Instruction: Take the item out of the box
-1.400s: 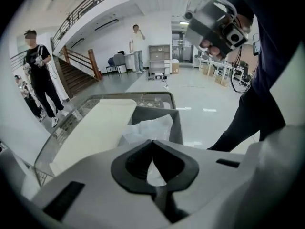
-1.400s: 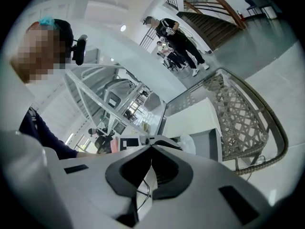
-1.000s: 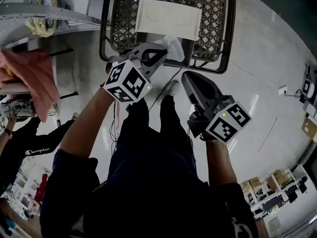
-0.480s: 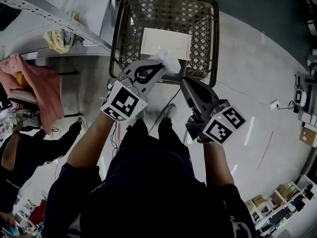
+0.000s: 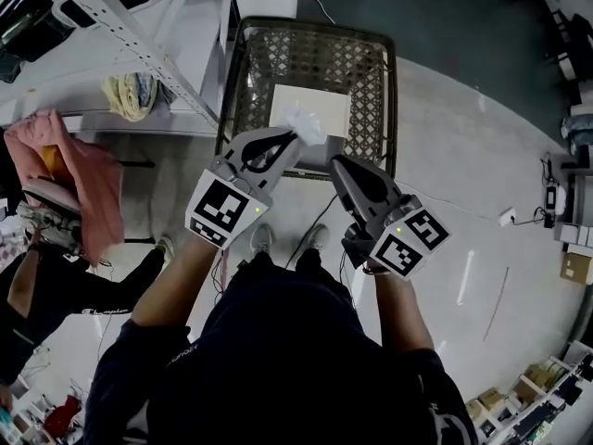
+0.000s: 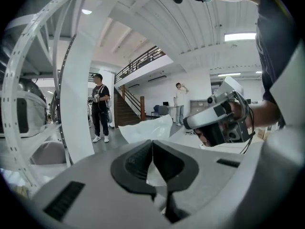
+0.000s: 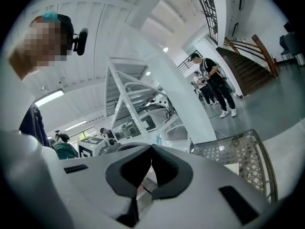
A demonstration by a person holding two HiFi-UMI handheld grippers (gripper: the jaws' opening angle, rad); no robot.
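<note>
A dark lattice basket [image 5: 387, 91] stands on the floor in front of me, with a flat white sheet [image 5: 315, 108] lying on its bottom. My left gripper [image 5: 295, 135] is shut on a crumpled white bag [image 5: 306, 123], held above the basket's near edge. In the left gripper view the white bag [image 6: 143, 129] sticks out past the closed jaws of the left gripper [image 6: 152, 144]. The right gripper [image 5: 335, 160] hovers just right of it, near the basket's front rim, shut with nothing between its tips. The right gripper view shows that gripper [image 7: 151, 148] closed, and the basket [image 7: 233, 151] beyond it.
A metal shelf rack [image 5: 139, 44] stands to the left of the basket. A pink cloth [image 5: 88, 174] hangs at far left, above a crouching person [image 5: 46, 286]. Boxes and cables lie at the right edge [image 5: 570, 248]. People stand in the hall [image 6: 99, 106].
The left gripper has kept its hold on the white bag by the basket's near edge. Both grippers and the head view have shifted a little; the basket now sits higher in the picture.
</note>
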